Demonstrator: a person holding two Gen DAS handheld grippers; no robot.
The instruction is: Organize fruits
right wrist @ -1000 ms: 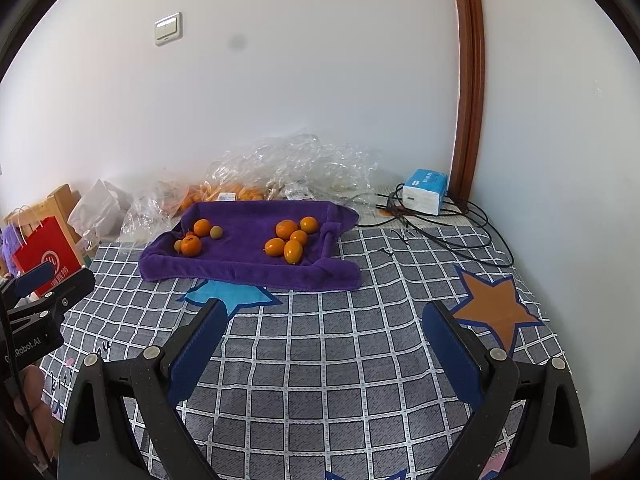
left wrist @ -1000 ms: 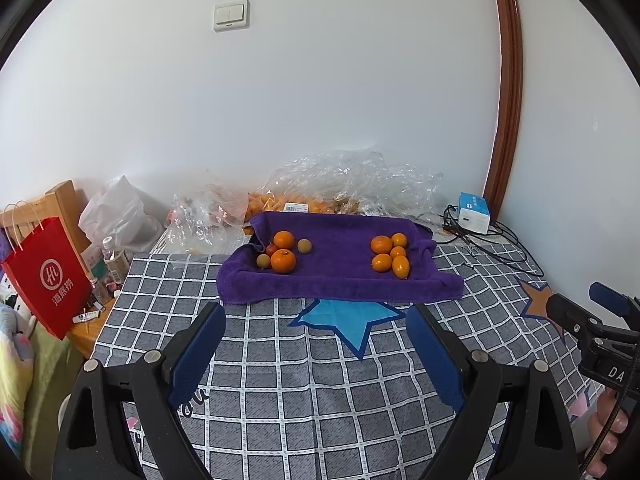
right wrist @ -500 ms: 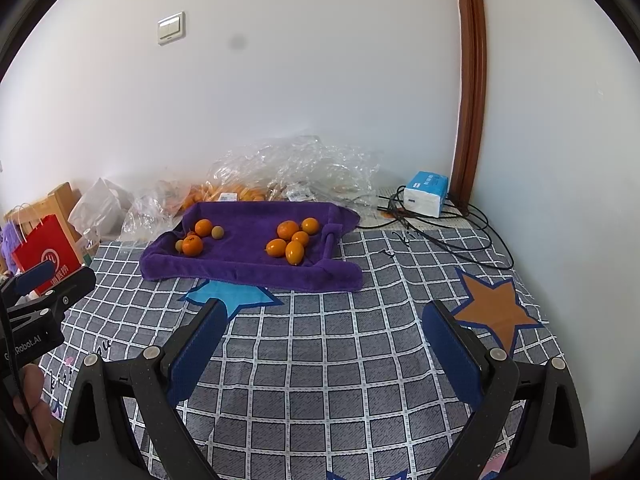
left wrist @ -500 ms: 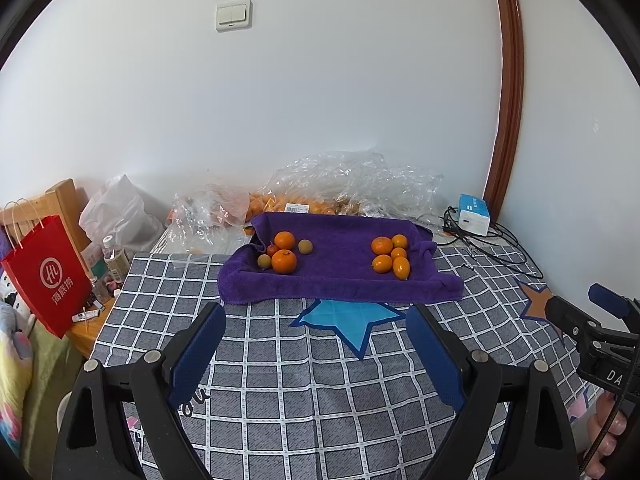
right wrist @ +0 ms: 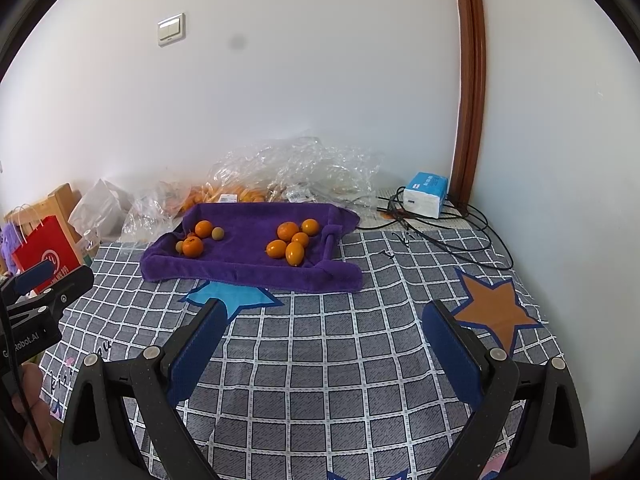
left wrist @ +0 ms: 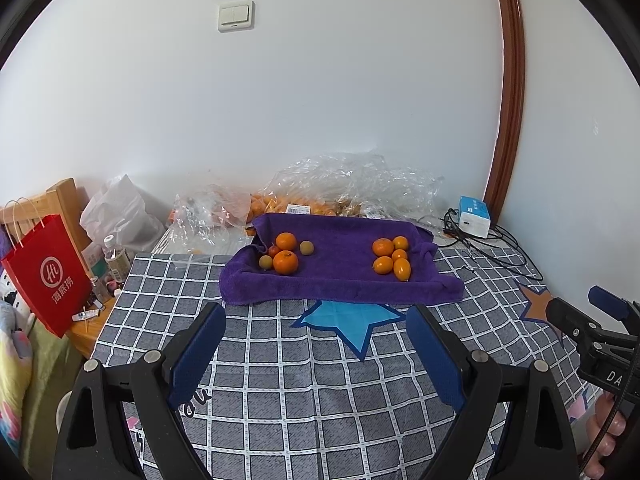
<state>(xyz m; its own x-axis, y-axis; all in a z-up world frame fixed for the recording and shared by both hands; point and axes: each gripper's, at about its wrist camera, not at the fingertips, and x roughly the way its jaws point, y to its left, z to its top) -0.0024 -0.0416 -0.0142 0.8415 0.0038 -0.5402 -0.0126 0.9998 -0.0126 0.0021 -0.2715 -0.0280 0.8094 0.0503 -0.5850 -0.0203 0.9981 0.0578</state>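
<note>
A purple towel (left wrist: pixel 340 284) (right wrist: pixel 248 270) lies on the checked bedcover, far ahead of both grippers. On its left are two oranges (left wrist: pixel 285 261) (right wrist: pixel 192 246), two small pale round fruits (left wrist: pixel 306 247) and a small red one. On its right is a cluster of several orange fruits (left wrist: pixel 391 258) (right wrist: pixel 293 241). My left gripper (left wrist: pixel 316 324) is open and empty, held above the cover in front of the towel. My right gripper (right wrist: pixel 324 322) is open and empty, a little to the right; it also shows at the left wrist view's right edge.
Crumpled clear plastic bags (left wrist: pixel 352 188) with more fruit lie behind the towel against the wall. A blue-white box (right wrist: pixel 425 194) and black cables (right wrist: pixel 440 232) sit at the back right corner. A red paper bag (left wrist: pixel 48 276), bottles and a wooden stand are off the left edge.
Both grippers have crept slightly forward and the view has risen a little. The fruit and towel have not moved. Both grippers stay open.
</note>
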